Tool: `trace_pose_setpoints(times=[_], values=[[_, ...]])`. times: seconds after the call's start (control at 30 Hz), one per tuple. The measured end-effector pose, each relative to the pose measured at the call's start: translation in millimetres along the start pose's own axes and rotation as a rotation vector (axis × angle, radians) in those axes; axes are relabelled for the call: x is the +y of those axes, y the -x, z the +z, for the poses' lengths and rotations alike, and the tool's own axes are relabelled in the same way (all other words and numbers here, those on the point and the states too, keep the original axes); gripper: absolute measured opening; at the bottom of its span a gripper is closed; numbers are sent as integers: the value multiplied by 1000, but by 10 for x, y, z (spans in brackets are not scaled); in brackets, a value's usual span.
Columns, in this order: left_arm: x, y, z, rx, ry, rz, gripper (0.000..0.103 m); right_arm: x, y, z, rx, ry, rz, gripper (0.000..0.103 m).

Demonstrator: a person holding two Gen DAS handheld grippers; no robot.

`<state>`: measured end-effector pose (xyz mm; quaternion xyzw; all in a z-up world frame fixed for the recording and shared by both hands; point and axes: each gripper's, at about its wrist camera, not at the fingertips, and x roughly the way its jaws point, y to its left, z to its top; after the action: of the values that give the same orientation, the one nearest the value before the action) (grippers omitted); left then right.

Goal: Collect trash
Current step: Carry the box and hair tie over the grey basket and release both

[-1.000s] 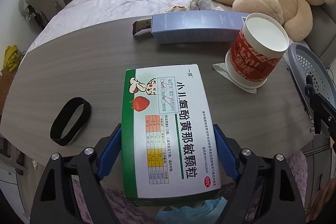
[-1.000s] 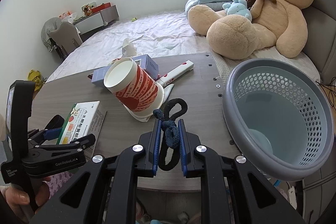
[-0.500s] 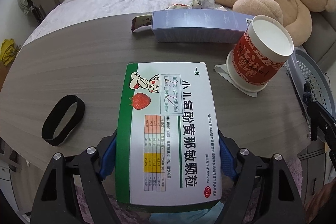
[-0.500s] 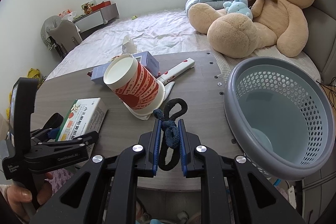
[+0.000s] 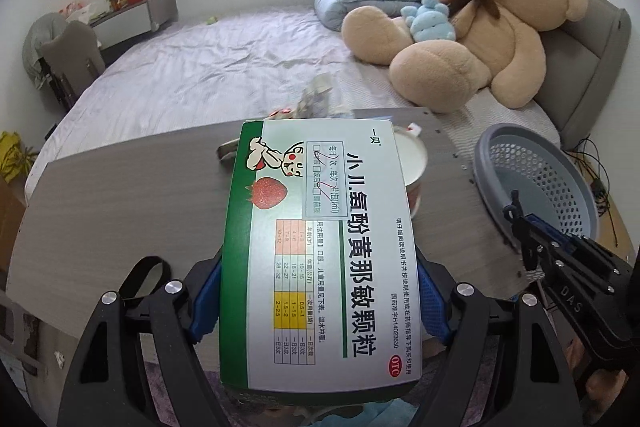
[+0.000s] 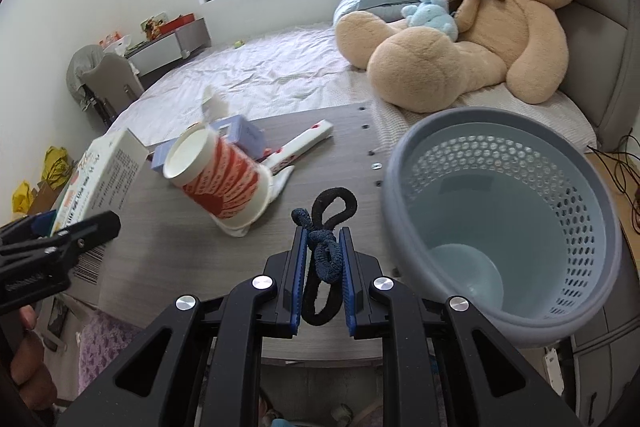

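My left gripper [image 5: 318,291] is shut on a green and white medicine box [image 5: 320,235] and holds it lifted and tilted above the grey table [image 5: 120,195]. The box also shows at the left of the right wrist view [image 6: 100,179]. My right gripper [image 6: 323,267] is shut on dark hair ties [image 6: 326,239] above the table's front edge, just left of the grey perforated basket [image 6: 500,227]. The basket [image 5: 536,175] is at the table's right end and looks empty.
A red and white paper cup [image 6: 224,179] lies on its side on a white wrapper. A blue box [image 6: 236,135] and a long white packet [image 6: 304,143] lie behind it. A black band [image 5: 140,279] lies at the left. A bed with a teddy bear [image 6: 480,27] stands beyond.
My left gripper has lifted the medicine box off the table and tipped it upward. My right gripper has shifted slightly toward the basket with the hair ties still in it.
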<state>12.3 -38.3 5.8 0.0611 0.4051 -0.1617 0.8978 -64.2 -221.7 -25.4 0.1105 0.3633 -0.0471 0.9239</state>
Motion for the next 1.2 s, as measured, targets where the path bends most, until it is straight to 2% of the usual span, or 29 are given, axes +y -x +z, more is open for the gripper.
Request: trace_pose_setpoints(times=[0.2, 0.47, 0.67, 0.87, 0.93, 1.0, 1.2], values=[[-647, -62, 268, -34, -112, -105, 77, -519, 191, 112, -49, -77, -65, 16], [-1542, -373, 446, 1, -256, -222, 77, -1257, 251, 148, -52, -186, -145, 16], [-1980, -659, 493, 39, -303, -266, 77, -1604, 181, 132, -25, -229, -154, 16], [-2111, -767, 530, 54, -307, -260, 80, -1789, 171, 128, -29, -254, -163, 19], [-2110, -764, 535, 48, -303, -249, 85, -1820, 185, 124, -39, -259, -170, 34], [-2109, -778, 544, 49, -299, -245, 86, -1838, 199, 125, -50, -265, -171, 41], [-2072, -806, 528, 58, -281, -226, 88, -1844, 205, 99, -48, -272, -170, 44]])
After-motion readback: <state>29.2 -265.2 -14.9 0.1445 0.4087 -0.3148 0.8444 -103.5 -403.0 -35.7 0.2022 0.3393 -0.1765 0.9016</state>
